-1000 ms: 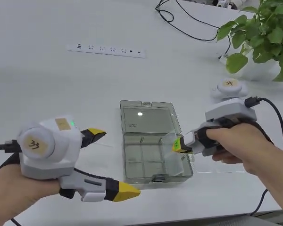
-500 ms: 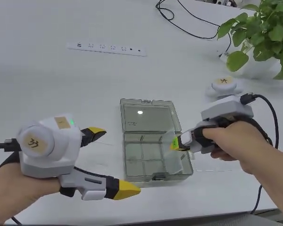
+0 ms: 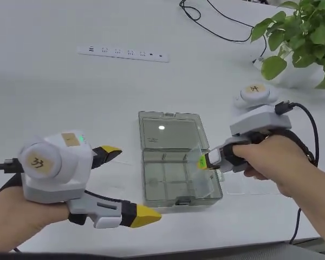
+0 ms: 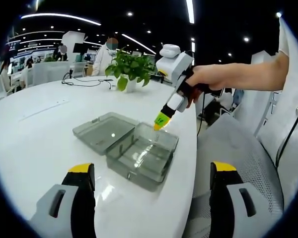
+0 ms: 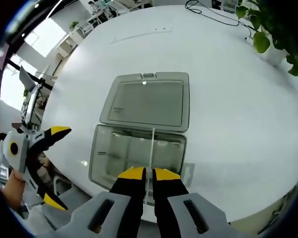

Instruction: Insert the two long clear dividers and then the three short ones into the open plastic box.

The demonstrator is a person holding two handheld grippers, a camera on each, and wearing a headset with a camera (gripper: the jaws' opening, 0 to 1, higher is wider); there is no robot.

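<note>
divider [image 5: 153, 148]: clear sheet, seen edge-on in the right gripper view, over the right part of the tray and running from front wall toward hinge side; long or short, can't tell
divider depth: lower edge looks at or just inside the tray; seated or not, unclear
box [image 3: 157, 201]: open, mid worktop, lid [image 3: 170, 131] laid flat behind it; faint lines inside the tray, could be slots or dividers already in, can't tell
right gripper [image 3: 203, 164]: jaws pinched tight on the divider's top edge, angled down over the box's right side
left gripper [image 3: 129, 183]: jaws spread wide, nothing between them, hovering left of the box, apart from it
step: probably mid-insertion of one divider, not yet released
next move: likely line the divider ends up with the wall slots, keep it upright, push straight down till it seats, then let go; the left gripper could steady the box if it slides
risk: thin sheet may flex or jam if tilted
worktop [image 3: 70, 97]: white
far items: power strip [image 3: 122, 54] at back, plant [image 3: 303, 32] back right, round puck [image 3: 254, 93] near it
</note>
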